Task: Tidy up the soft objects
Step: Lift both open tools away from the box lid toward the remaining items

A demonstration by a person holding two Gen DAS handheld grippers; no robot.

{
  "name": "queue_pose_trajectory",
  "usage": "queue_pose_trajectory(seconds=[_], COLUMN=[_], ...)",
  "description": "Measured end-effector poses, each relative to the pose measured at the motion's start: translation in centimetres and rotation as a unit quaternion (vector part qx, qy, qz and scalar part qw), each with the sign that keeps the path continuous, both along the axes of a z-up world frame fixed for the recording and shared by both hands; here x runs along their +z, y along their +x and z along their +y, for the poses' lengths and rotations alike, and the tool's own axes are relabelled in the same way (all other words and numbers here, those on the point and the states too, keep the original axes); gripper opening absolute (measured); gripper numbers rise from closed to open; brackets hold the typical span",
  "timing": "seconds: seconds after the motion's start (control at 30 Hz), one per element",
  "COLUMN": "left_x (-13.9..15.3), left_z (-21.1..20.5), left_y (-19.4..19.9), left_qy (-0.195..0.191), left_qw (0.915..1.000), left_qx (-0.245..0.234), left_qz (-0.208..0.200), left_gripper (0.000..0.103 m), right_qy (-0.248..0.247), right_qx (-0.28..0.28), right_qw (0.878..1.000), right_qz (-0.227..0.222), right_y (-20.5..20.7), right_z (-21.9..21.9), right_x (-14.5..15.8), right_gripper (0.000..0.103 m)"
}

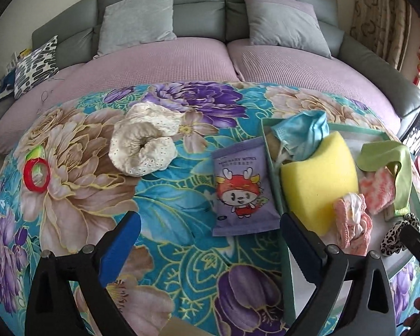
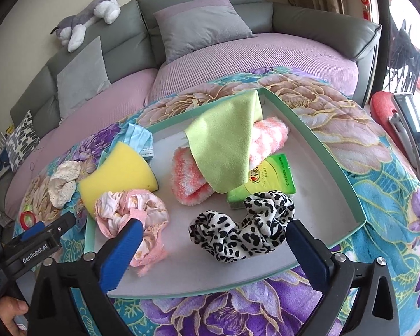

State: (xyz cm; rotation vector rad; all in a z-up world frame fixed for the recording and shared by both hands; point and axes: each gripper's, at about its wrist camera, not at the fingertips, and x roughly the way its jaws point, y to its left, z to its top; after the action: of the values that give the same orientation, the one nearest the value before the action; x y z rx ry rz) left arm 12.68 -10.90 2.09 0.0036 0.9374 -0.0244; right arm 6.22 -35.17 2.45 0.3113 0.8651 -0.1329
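A floral blanket [image 1: 159, 212] covers the table in front of a grey sofa [image 1: 198, 8]. On the blanket's right part lies a shallow green-rimmed tray [image 2: 316, 140]. In the tray, the yellow sponge [image 2: 120, 173] leans over the left rim, with a blue mask [image 2: 140, 140] at the far-left corner. A lime cloth [image 2: 224, 145] drapes over a pink fuzzy sock [image 2: 190, 184] mid-tray, and a green tissue pack [image 2: 268, 182] lies just beside them. Near the front rim are a leopard scrunchie [image 2: 238, 232] and a pink-white bundle [image 2: 131, 218].

Only the left wrist view shows the purple wipes pack [image 1: 240, 187] on the blanket, touching the tray's left rim, and shows plainly the cream lace hat [image 1: 145, 142] and red tape ring [image 1: 37, 175] farther left. Only the right wrist view shows the tissue pack and a plush dog [image 2: 89, 16] on the sofa back.

The left tongs [image 1: 210, 238] stand wide open above the blanket, empty. The right tongs [image 2: 214, 242] are also wide open, holding nothing, with the scrunchie between the fingers and the left finger [image 2: 123, 249] in front of the bundle.
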Motion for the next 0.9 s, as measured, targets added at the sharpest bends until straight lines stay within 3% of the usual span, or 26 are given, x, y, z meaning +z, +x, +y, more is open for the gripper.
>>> queue_pose_trajectory(seconds=[0.2,0.37,0.57,0.77,0.9], left_x=[0.5,1.3,1.9,2.9,3.1], left_z=[1.5,4.5,8.9,14.2,18.2], left_y=[-0.1,-0.2,-0.7,-1.9,-2.8], left_qy=[-0.007,-0.017,-0.024,-0.027,-0.024], left_qw=[0.9998,0.9979,0.9932,0.9836,0.9743], left_qx=[0.019,0.058,0.109,0.170,0.216], left_qz=[-0.008,-0.022,-0.033,-0.055,-0.061], left_gripper=[0.100,0.100,0.100,0.100,0.100], right_qy=[-0.022,0.007,0.004,0.058,0.058], right_qx=[0.002,0.029,0.071,0.118,0.155], right_qw=[1.000,0.999,0.997,0.990,0.985], right_qz=[-0.013,-0.039,-0.037,-0.044,-0.052], right_y=[-0.2,0.0,1.3,3.0,3.8], right_z=[1.0,2.9,6.9,11.5,15.3], right_x=[1.2,2.3,2.3,1.8,1.9], right_gripper=[0.103,0.103,0.103,0.103,0.103])
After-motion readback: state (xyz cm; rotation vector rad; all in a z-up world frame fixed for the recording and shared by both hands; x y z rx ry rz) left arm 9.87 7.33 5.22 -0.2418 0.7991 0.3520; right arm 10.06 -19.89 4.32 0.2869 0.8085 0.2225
